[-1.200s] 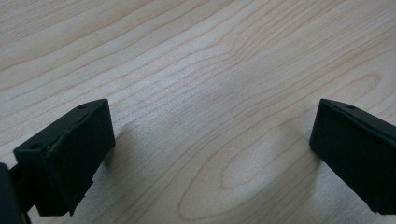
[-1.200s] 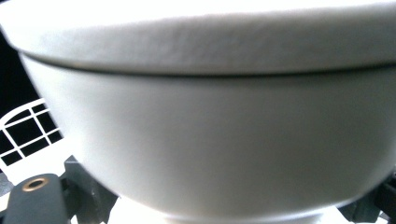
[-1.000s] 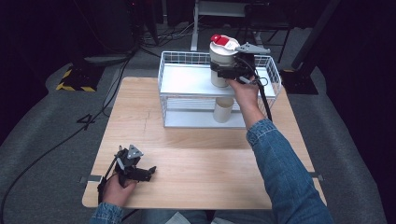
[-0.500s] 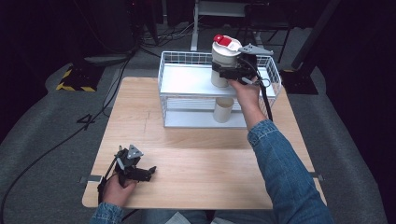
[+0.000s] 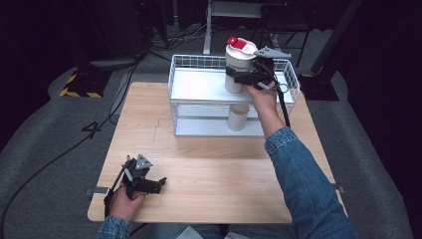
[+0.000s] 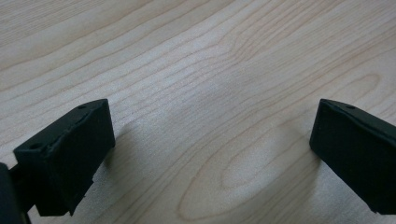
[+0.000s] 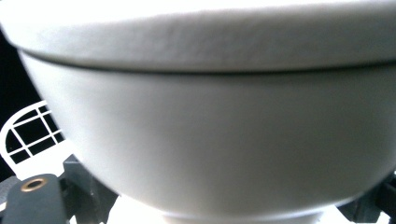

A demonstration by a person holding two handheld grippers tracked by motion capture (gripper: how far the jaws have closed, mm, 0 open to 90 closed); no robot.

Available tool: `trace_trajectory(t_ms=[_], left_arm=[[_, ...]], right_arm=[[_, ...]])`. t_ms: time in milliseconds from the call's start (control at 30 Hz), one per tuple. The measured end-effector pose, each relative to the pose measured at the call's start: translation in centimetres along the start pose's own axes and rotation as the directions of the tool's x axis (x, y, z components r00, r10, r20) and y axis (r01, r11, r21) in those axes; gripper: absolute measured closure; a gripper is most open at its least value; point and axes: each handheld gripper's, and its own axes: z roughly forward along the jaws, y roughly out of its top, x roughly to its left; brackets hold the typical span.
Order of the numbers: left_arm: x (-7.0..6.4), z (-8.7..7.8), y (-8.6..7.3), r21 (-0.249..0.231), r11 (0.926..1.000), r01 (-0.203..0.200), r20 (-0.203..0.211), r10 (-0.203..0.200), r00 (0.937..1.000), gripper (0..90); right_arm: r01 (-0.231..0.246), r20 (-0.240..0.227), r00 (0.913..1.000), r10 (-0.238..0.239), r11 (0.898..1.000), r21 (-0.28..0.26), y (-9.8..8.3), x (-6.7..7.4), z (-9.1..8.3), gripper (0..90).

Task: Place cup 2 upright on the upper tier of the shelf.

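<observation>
A pale wooden worktop [image 5: 209,174] seen from above, with a white wire rack [image 5: 199,87] of two levels standing at its far side. The person's right hand [image 5: 261,97] reaches forward over the rack and holds the right tongs [image 5: 241,77], which are clamped around the middle of a white cylindrical container [image 5: 235,64] with a red piece on its lid. The container stands upright at the rack's upper shelf, near its right end; whether its base touches the shelf cannot be told. In the right gripper view the container's white wall [image 7: 210,140] sits right up against the camera, between the two black jaws. A second, smaller white cup [image 5: 238,117] stands on the lower shelf, below the held container. Well apart, at the near left corner of the worktop, the left hand [image 5: 122,201] rests the left tongs [image 5: 158,183] on the wood, jaws spread wide with nothing between them.
</observation>
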Motion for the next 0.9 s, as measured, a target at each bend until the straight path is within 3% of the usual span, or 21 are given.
trace_trajectory(t_ms=[233,333,567,900], left_arm=[[0.0,0.0,0.0,0.000,1.0000,0.000,0.000,0.000,1.0000,0.4],[0.0,0.0,0.0,0.000,1.0000,0.000,0.001,0.000,1.0000,0.4],[0.0,0.0,0.0,0.000,1.0000,0.000,0.000,0.000,1.0000,0.5],[-0.1,0.0,-0.1,-0.007,0.9999,0.009,-0.004,-0.009,1.0000,0.6]], right_arm=[[-0.007,0.011,0.9999,0.007,1.000,-0.007,0.1,0.1,-0.2,10.1],[-0.006,0.009,0.9999,0.006,1.000,-0.012,0.2,0.0,-0.6,0.1],[0.045,0.006,0.9990,-0.045,0.999,-0.014,0.4,0.1,-2.4,0.0],[0.068,-0.038,0.9970,-0.068,0.998,0.002,0.8,1.4,-5.6,0.0]])
